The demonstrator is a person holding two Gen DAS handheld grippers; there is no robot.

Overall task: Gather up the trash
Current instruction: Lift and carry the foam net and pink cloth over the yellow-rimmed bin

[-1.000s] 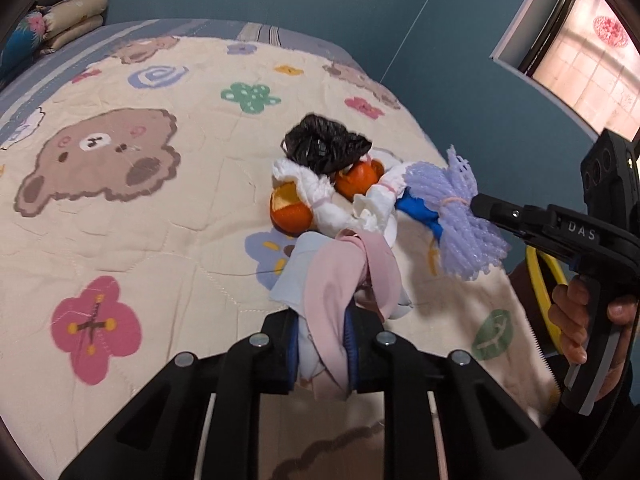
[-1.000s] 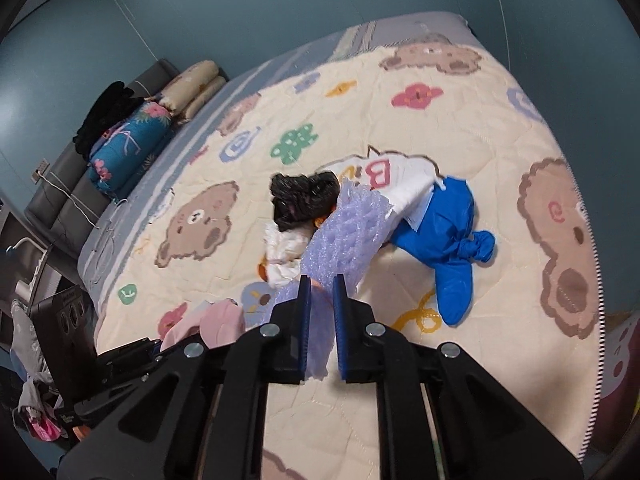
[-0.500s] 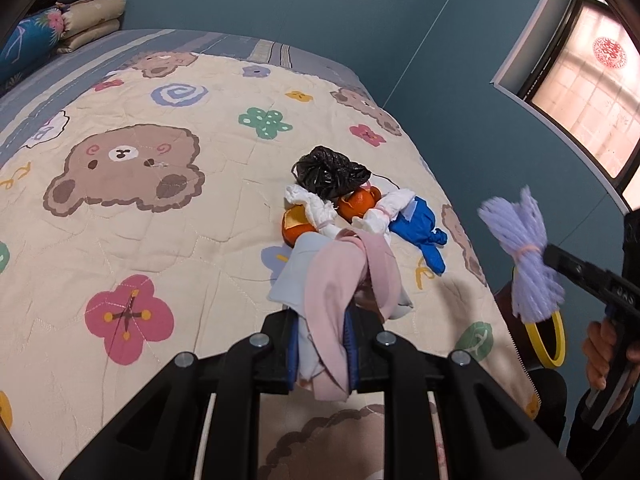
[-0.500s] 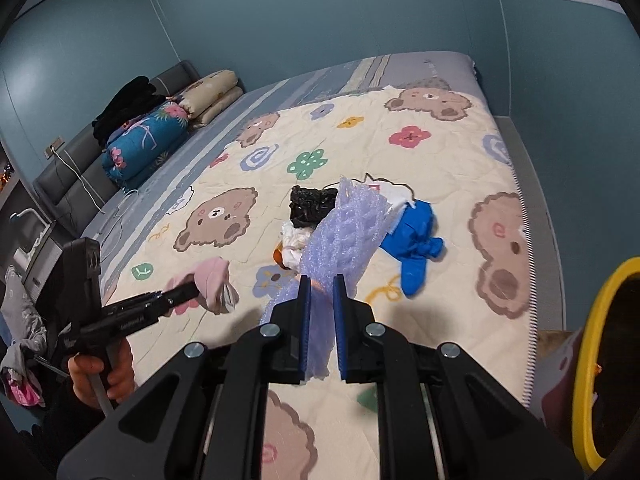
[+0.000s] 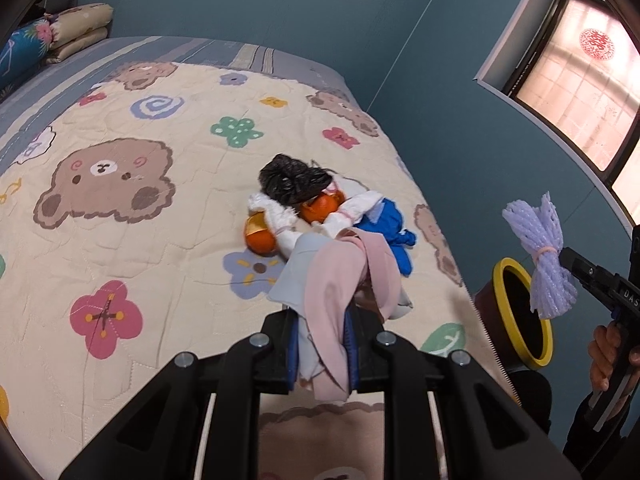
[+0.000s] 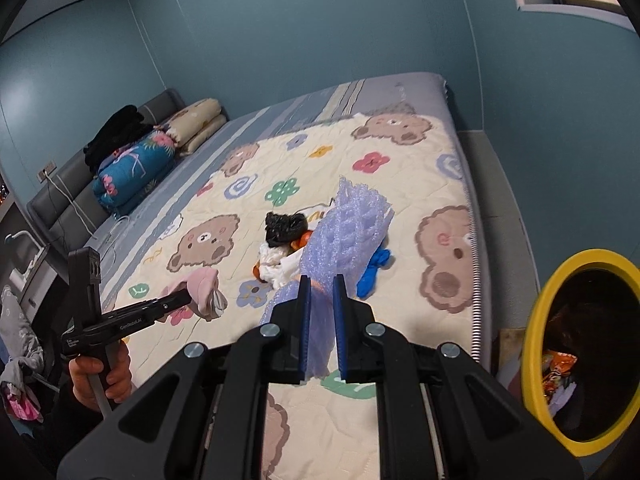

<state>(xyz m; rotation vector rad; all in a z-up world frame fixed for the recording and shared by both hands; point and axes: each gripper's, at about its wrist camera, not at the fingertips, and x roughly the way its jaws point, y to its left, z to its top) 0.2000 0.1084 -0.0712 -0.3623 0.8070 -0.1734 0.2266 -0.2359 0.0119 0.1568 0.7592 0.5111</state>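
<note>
Carrying step of the collecting: right gripper (image 6: pixel 319 322) closed tight on the purple foam net (image 6: pixel 344 236), held in the air beside the bed (image 5: pixel 120 240) and near the yellow-rimmed bin (image 6: pixel 576 352). Left gripper (image 5: pixel 322 350) clamped on a pink and pale cloth bundle (image 5: pixel 340 280), above the bed. Remaining trash pile (image 5: pixel 304 204) lying on the quilt. Next, probably: bringing the net over the bin mouth, then opening.
</note>
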